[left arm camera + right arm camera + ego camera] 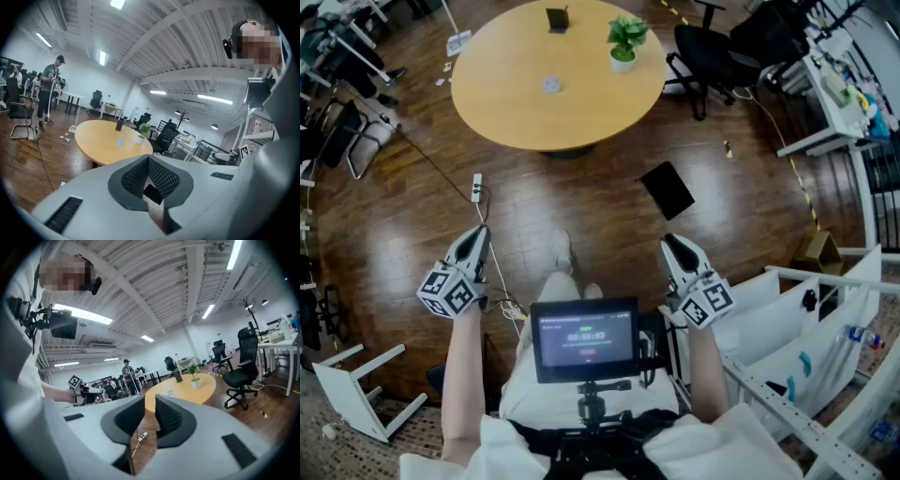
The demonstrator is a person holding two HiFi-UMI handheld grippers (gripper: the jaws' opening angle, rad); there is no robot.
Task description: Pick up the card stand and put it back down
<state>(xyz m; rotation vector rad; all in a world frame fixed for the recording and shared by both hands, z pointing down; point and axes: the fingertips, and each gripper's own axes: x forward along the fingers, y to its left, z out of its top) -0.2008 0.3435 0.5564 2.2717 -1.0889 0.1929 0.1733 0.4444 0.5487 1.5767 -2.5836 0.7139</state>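
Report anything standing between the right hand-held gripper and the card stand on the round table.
Nothing blocks the way. Bare floor and the table edge lie between the right hand-held gripper and the card stand. A small pale item sits mid-table short of it; the potted plant stands to its right.

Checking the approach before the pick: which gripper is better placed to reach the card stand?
Probably the left gripper. Both hang far from the round table, but the card stand sits nearer its side, and the potted plant stands on the right gripper side.
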